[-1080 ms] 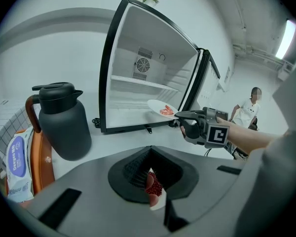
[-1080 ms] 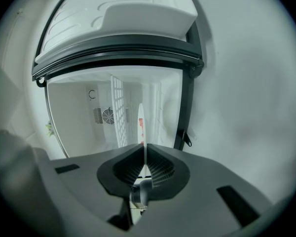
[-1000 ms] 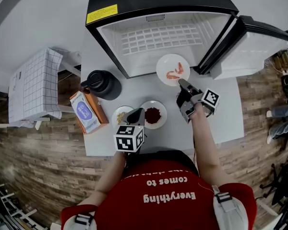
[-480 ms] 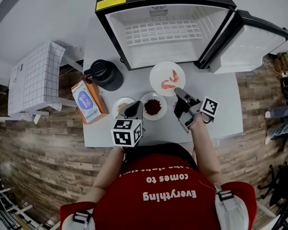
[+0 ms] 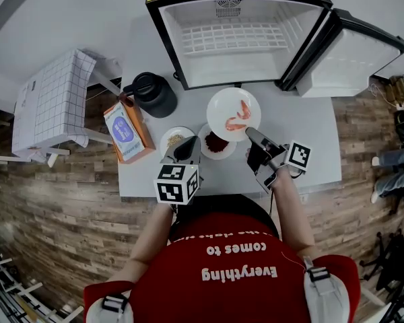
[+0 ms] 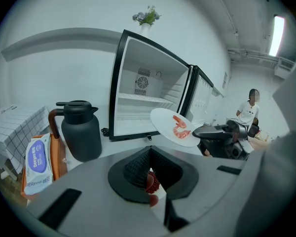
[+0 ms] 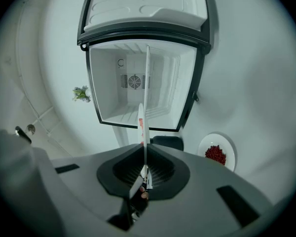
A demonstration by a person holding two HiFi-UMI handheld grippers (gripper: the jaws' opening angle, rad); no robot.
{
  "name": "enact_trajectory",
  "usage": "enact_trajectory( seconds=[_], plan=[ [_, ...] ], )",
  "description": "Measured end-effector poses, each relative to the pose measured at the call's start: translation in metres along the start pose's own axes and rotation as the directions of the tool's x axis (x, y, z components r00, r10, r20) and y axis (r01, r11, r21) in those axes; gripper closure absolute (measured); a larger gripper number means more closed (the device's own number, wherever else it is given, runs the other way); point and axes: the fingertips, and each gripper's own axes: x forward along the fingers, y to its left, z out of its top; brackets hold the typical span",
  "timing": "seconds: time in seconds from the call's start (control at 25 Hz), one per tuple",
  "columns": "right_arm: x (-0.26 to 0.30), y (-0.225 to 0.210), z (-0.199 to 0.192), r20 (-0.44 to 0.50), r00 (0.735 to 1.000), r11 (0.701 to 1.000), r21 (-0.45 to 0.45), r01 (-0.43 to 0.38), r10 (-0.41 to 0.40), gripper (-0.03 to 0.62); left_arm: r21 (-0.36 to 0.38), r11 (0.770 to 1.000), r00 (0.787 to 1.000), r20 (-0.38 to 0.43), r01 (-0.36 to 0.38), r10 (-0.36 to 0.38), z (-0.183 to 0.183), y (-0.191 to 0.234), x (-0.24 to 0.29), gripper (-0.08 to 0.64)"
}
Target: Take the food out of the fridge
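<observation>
My right gripper point(image 5: 251, 132) grips the rim of the shrimp plate point(image 5: 222, 106), holding it above the table's point(image 5: 310, 143) far edge, just before the open fridge point(image 5: 236, 62). My left gripper point(image 5: 188, 149) is clenched.

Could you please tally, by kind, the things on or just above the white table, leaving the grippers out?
Plates: 3 (shrimp plate, berry plate, pale-food plate)
Jug: 1
Carton: 1
Fridge: 1
Total: 6
</observation>
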Motion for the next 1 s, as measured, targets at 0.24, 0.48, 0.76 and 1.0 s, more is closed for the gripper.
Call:
enact_trajectory(
  seconds=[0.24,0.48,0.76,1.0],
  plan=[
    [-0.004,0.024,-0.012,-0.031,0.999,0.997,-0.066,-0.044,0.042,0.568,-0.010,1.000,0.999,0.042,0.026,-0.026,0.013,-0.006,-0.014,0.554],
    [-0.011,0.039,-0.013,-0.039,0.997,0.991,-0.114,-0.069,0.065,0.568,-0.009,0.999,0.998,0.061,0.031,-0.030,0.018,-0.008,-0.019,0.554],
    [-0.011,0.051,-0.013,-0.048,0.996,0.981,-0.177,-0.081,0.073,0.568,-0.006,0.999,0.998,0.062,0.033,-0.033,0.017,-0.007,-0.020,0.554],
    [-0.012,0.054,-0.016,-0.047,0.997,0.980,-0.188,-0.070,0.063,0.568,-0.002,0.999,0.997,0.066,0.033,-0.033,0.017,-0.009,-0.024,0.554]
  ],
)
